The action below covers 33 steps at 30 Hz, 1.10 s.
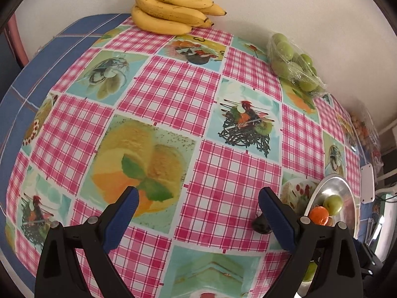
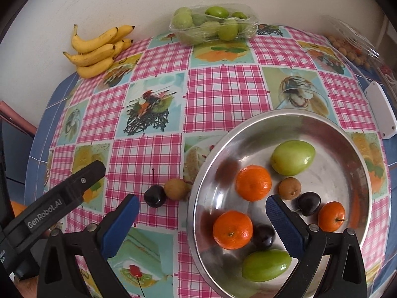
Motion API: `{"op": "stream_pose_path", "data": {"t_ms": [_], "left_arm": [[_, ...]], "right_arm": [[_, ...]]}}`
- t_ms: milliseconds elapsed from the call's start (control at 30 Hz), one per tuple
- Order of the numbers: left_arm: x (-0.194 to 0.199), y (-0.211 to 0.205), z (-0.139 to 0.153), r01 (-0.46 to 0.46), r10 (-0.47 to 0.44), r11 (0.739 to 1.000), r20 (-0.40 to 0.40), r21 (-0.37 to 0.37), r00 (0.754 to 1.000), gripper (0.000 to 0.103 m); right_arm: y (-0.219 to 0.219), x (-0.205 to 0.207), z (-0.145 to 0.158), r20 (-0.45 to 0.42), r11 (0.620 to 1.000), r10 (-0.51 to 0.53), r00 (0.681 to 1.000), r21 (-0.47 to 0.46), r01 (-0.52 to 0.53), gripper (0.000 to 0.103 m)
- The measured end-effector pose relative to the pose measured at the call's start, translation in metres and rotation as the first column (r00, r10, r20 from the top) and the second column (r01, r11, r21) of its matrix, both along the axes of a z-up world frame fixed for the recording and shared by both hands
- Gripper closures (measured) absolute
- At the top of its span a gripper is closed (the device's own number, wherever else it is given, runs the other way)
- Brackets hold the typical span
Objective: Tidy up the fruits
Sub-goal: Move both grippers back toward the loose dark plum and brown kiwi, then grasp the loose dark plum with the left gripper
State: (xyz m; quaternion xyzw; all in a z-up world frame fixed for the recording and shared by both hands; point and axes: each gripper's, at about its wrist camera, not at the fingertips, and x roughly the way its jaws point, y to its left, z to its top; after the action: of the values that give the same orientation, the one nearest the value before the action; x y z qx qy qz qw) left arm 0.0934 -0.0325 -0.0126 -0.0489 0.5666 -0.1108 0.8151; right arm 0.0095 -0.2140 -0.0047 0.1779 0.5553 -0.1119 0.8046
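Both pairs of jaws are standing released, gripping nothing. Left gripper (image 1: 198,200) is hovering with the dark cherry (image 1: 260,224) beside its right finger; right gripper (image 2: 202,207) is straddling the metal bowl (image 2: 250,126) rim. Best centring jaws over the cherry, beside the longan (image 2: 175,189), before closing gently.

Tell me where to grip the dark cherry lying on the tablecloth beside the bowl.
Grip the cherry across its round body, coming from above. Its thin stem points away toward the wall, and a small brown fruit touches its right side, so set the fingers front and back.
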Motion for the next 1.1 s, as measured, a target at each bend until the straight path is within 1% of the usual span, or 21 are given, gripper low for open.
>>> {"op": "stream_pose_path", "data": {"t_ms": [67,233,333,467,600,667,767,833,900,967,1033,1067,1100], "left_arm": [[0.000,0.000,-0.002,-0.009,0.009,1.000,-0.008,-0.003,1.000,0.006],[-0.003,-0.008,-0.011,0.007,-0.006,1.000,-0.051,0.004,0.999,0.006],[-0.007,-0.018,-0.016,0.039,-0.040,0.999,-0.070,-0.012,0.997,0.007],[-0.010,-0.026,-0.022,0.060,-0.063,0.998,-0.103,-0.031,0.993,0.007],[-0.013,-0.033,-0.023,0.083,-0.088,0.995,-0.112,-0.050,0.990,0.008],[-0.013,-0.036,-0.025,0.086,-0.094,0.994,-0.121,-0.069,0.988,0.008],[-0.014,-0.040,-0.027,0.089,-0.099,0.993,-0.138,-0.080,0.985,0.009],[-0.014,-0.043,-0.028,0.107,-0.118,0.991,-0.142,-0.086,0.983,0.015],[-0.014,-0.049,-0.028,0.124,-0.136,0.988,-0.144,-0.089,0.980,0.023],[-0.015,-0.050,-0.029,0.131,-0.144,0.987,-0.148,-0.094,0.978,0.026],[-0.015,-0.051,-0.029,0.137,-0.153,0.985,-0.154,-0.108,0.976,0.033],[-0.015,-0.052,-0.030,0.140,-0.157,0.983,-0.158,-0.116,0.975,0.039],[-0.015,-0.052,-0.030,0.142,-0.161,0.982,-0.164,-0.125,0.973,0.041]], "right_arm": [[0.000,0.001,-0.002,-0.013,1.000,-0.005,1.000,-0.012,0.005,0.000],[-0.012,-0.001,-0.002,-0.023,0.999,-0.052,0.998,-0.007,0.052,0.000],[-0.017,-0.002,-0.001,-0.022,0.998,-0.064,0.998,-0.017,0.064,0.000],[-0.025,-0.005,0.000,-0.018,0.997,-0.082,0.997,-0.011,0.081,0.000],[-0.034,-0.009,0.002,-0.015,0.993,-0.118,0.993,-0.022,0.118,0.000],[-0.038,-0.011,0.002,-0.015,0.991,-0.130,0.991,-0.017,0.130,0.000],[-0.040,-0.011,0.002,-0.015,0.991,-0.135,0.991,-0.015,0.135,0.000],[-0.042,-0.012,0.002,-0.010,0.990,-0.140,0.990,-0.012,0.140,0.000],[-0.043,-0.013,0.003,-0.005,0.989,-0.150,0.989,-0.011,0.150,0.000],[-0.044,-0.014,0.004,0.000,0.988,-0.157,0.988,-0.011,0.157,0.000],[-0.044,-0.014,0.004,0.000,0.987,-0.158,0.987,-0.011,0.158,0.000],[-0.044,-0.014,0.004,-0.001,0.988,-0.157,0.988,-0.012,0.157,0.000],[-0.044,-0.014,0.004,-0.003,0.988,-0.156,0.988,-0.012,0.156,0.000]]}}
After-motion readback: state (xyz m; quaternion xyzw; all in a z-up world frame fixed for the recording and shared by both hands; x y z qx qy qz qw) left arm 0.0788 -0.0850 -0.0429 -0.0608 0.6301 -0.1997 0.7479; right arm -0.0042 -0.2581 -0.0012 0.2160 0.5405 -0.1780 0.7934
